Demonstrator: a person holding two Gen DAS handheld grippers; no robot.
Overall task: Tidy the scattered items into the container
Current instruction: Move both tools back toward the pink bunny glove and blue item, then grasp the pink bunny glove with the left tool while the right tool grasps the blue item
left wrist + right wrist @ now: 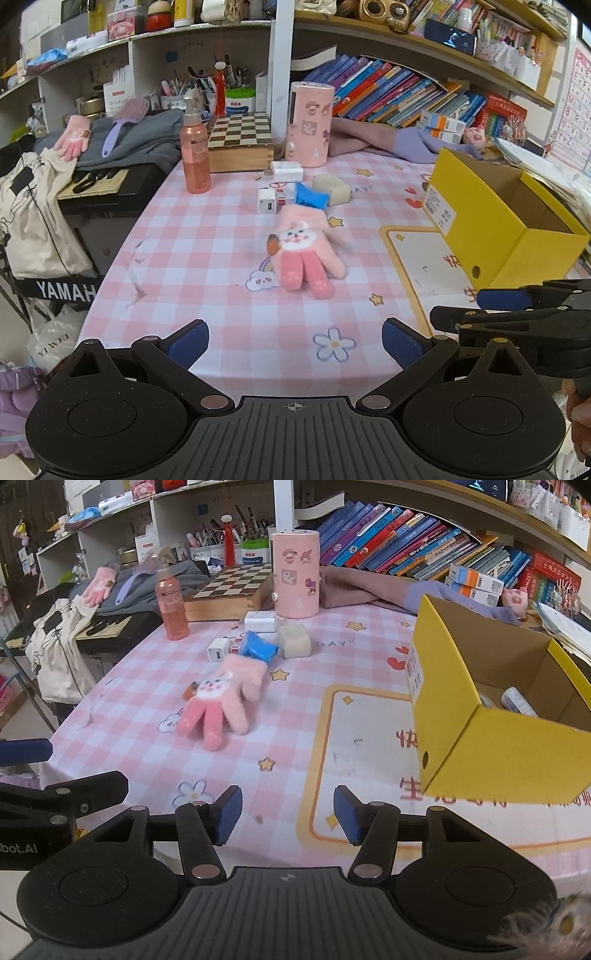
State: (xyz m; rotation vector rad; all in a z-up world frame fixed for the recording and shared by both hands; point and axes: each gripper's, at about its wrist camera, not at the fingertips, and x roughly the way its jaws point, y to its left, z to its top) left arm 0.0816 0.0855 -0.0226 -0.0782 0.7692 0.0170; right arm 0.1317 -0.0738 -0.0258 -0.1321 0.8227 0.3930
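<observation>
Left wrist view is showing the left gripper (295, 341) hovering with fingers spread wide and empty, aimed at the pink glove (304, 249) lying flat mid-bench, with the blue packet (311, 195), white charger (267, 201) and beige block (331, 189) clustered just behind its cuff. Right gripper (288, 814) is also sitting open and empty, near the yellow box (495, 716), which is already holding a couple of items. Judging by this, a pick is just starting: next move calls for reaching forward, closing on the glove, then carrying it right to the box.
</observation>
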